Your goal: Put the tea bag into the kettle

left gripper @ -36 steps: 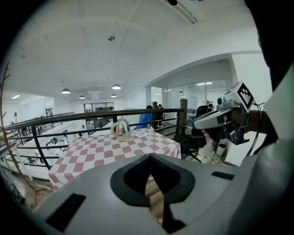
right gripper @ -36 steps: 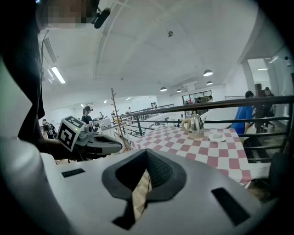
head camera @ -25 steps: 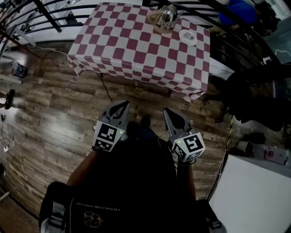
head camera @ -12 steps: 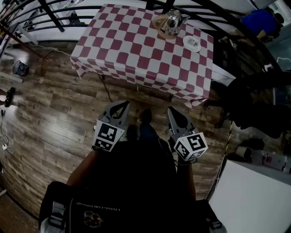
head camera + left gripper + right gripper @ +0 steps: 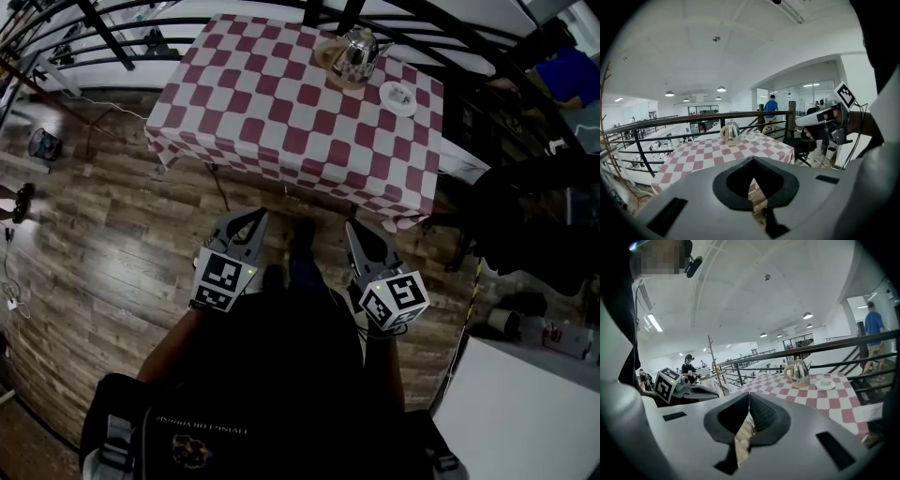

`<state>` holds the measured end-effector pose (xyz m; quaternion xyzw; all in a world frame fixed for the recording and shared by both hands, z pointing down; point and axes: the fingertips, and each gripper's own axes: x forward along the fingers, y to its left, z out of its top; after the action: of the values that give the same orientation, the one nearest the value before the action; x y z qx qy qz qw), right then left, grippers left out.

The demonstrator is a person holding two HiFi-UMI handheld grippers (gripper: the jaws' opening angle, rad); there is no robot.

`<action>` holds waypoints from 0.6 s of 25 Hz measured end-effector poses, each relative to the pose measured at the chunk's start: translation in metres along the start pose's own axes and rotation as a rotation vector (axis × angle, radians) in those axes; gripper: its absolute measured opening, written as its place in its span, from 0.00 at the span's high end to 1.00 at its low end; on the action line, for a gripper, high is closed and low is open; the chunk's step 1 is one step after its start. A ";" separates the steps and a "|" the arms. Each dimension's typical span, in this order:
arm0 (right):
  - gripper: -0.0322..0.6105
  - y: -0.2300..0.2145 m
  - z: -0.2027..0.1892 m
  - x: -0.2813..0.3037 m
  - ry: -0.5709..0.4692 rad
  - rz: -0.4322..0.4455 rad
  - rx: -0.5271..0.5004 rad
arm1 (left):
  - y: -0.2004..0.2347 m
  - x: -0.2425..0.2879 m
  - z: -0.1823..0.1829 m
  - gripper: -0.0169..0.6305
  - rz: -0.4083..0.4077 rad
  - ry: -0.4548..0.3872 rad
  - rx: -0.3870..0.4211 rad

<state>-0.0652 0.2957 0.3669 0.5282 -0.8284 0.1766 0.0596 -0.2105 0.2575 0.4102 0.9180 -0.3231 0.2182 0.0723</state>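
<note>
Head view: left gripper (image 5: 251, 215) and right gripper (image 5: 352, 226) jaws closed, empty; step up to worktop (image 5: 281, 117) before reaching for top-centre kettle (image 5: 357, 53).

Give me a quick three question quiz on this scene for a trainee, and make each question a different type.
1. True or false: the shiny steel kettle stands on the red-and-white checked table.
2. Pick one: the small white saucer lies A) beside the kettle, B) inside the kettle, C) between a gripper's jaws.
3. Fill in: the left gripper and the right gripper both have their jaws ____, with nothing in them.

Key: 1 true; 2 A; 3 shut.
</note>
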 end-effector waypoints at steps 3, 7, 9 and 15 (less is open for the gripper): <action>0.92 -0.010 0.001 0.009 0.001 0.009 0.006 | 0.006 0.010 0.004 0.96 0.007 0.000 0.000; 0.92 -0.028 0.005 0.024 0.004 0.015 0.015 | 0.014 0.029 0.009 0.96 0.012 0.004 -0.006; 0.92 -0.039 0.011 0.030 0.003 0.015 0.016 | 0.018 0.040 0.014 0.96 0.006 0.014 -0.008; 0.92 -0.074 0.023 0.048 0.008 0.010 0.019 | 0.031 0.075 0.035 0.96 0.012 -0.005 -0.005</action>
<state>-0.0180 0.2189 0.3759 0.5238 -0.8291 0.1869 0.0568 -0.1654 0.1822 0.4121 0.9164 -0.3295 0.2154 0.0724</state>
